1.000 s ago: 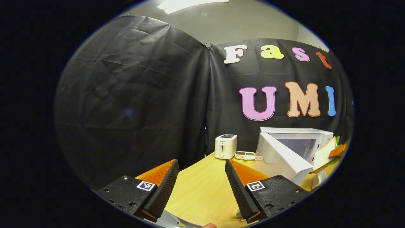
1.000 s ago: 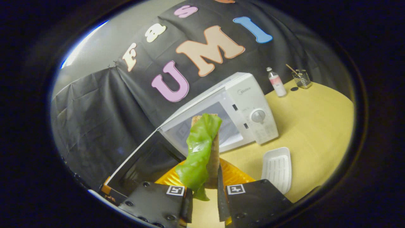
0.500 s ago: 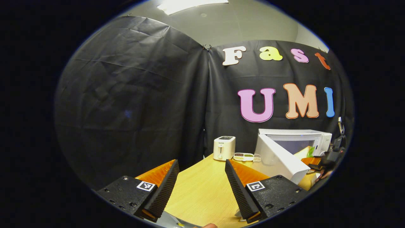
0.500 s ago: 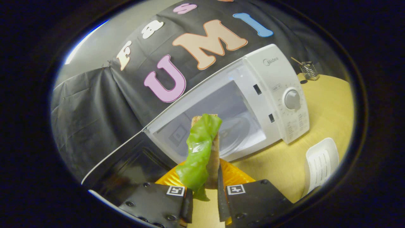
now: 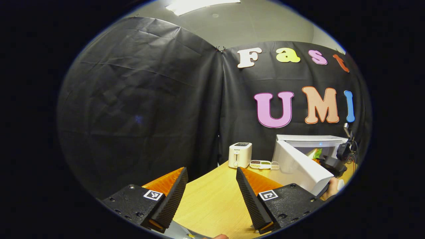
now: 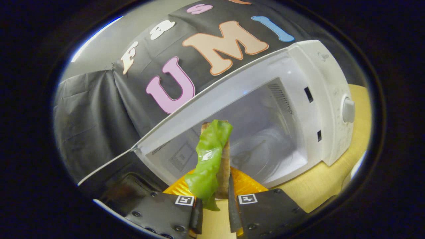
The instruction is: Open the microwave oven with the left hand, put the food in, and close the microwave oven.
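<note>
Microwave (image 6: 318, 99) door open; right gripper (image 6: 214, 205) jaws clamp sandwich (image 6: 214, 156) (lettuce outside), left gripper (image 5: 211, 199) jaws released.

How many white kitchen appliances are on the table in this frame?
2. A toaster stands at the table's far edge by the booth wall; the microwave oven sits to its right, door open. Others may be out of frame.

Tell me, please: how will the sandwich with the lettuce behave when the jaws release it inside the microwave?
The sandwich stands on edge between the jaws, so it would probably tip flat. Its lettuce leaf hangs wavy and loose, likely floppy and apt to slide off. The bread looks light and soft to squeeze.
</note>
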The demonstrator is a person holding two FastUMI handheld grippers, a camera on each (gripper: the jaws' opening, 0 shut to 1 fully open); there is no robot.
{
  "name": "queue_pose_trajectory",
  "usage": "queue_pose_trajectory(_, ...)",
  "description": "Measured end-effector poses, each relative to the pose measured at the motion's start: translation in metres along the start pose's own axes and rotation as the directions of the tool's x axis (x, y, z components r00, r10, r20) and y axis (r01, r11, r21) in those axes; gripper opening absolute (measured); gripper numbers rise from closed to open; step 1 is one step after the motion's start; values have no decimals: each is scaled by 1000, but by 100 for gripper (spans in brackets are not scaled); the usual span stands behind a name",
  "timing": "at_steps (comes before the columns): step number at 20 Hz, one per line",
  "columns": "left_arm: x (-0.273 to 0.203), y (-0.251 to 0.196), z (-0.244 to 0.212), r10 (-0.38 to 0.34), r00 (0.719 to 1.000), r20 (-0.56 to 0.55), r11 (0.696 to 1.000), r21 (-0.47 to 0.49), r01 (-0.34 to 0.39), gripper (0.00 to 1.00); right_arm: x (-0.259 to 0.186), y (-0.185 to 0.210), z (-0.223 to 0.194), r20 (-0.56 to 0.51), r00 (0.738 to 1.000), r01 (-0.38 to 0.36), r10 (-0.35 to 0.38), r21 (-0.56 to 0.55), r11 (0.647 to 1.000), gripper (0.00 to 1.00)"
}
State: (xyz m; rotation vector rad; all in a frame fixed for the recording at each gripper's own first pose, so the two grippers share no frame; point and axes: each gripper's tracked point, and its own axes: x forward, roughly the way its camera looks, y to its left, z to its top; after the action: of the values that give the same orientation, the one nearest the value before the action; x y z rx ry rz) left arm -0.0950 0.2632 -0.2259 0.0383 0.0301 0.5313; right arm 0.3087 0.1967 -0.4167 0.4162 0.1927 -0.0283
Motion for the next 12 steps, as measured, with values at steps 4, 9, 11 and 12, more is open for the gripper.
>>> queue_pose_trajectory(4, 0, -1, -1, 0, 1000, -3, 1000, -4, 0, 89, 21, 1, -8, -36, 999, 2, 0, 50, 999, 41)
queue_pose_trajectory(9, 2, 0, -2, 1, 1000, -10, 1000, -11, -1, 85, 41, -24, -5, -61, 996, 66, -63, 53, 996, 26)
queue_pose_trajectory(11, 2, -1, -3, 3, 1000, -14, 1000, -13, -4, 85, 44, -36, -5, -68, 993, 92, -92, 2, 996, 34)
queue_pose_trajectory(12, 2, -1, -2, 2, 1000, -12, 1000, -14, -2, 85, 44, -36, -4, -70, 993, 94, -94, -9, 996, 35)
